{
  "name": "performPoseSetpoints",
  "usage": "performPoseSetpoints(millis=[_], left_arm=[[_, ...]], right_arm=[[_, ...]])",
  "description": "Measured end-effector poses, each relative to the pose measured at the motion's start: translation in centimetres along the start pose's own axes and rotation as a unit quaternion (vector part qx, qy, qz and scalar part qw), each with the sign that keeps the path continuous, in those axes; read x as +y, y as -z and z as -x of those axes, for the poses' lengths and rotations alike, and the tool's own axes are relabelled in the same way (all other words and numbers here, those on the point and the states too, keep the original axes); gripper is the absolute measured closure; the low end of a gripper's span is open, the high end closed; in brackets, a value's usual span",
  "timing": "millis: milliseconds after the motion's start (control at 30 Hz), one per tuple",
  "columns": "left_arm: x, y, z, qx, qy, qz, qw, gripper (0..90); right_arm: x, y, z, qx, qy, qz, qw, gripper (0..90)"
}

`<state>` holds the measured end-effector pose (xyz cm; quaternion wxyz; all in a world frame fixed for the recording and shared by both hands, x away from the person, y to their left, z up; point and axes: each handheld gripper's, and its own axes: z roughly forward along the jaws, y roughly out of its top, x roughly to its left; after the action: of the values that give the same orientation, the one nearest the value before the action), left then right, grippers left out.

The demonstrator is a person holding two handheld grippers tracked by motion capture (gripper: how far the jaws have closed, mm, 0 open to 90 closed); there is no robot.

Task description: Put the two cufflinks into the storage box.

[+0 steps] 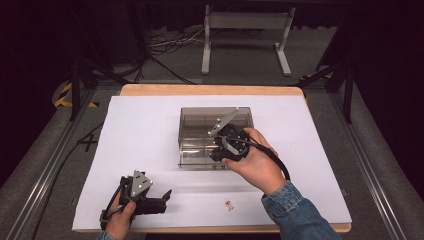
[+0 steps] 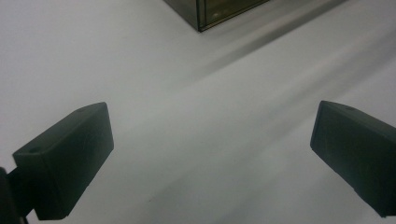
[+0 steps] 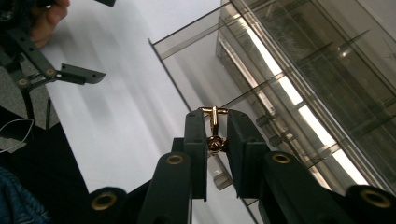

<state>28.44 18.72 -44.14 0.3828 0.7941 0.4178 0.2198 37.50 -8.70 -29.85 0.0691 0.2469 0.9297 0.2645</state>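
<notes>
1. The left gripper (image 1: 159, 199) rests low on the white paper-covered table (image 1: 140, 130) at the near left, its jaws spread wide with nothing between them.
2. A second small gold-coloured piece (image 1: 229, 204) lies on the paper near the front edge.
3. The right gripper (image 3: 216, 135) pinches a small gold-coloured metal earring (image 3: 214, 122) between its nearly closed jaws, above the open front of the smoky transparent plastic compartment box (image 1: 200, 125).
</notes>
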Motion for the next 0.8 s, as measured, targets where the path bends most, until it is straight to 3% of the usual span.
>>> performPoseSetpoints(millis=[400, 633, 800], left_arm=[[0.0, 0.0, 0.0, -0.001, -0.003, -0.001, 1.0000, 0.1], [0.0, 0.0, 0.0, -0.002, -0.003, 0.000, 1.0000, 0.1], [0.0, 0.0, 0.0, -0.002, -0.002, -0.001, 1.0000, 0.1]], right_arm=[[1.2, -1.2, 1.4, -0.011, -0.018, -0.020, 0.9996, 78.1], [1.3, -1.9, 2.2, -0.012, -0.047, -0.038, 0.9981, 78.1], [1.3, -2.4, 2.5, -0.014, -0.052, -0.048, 0.9974, 78.1]])
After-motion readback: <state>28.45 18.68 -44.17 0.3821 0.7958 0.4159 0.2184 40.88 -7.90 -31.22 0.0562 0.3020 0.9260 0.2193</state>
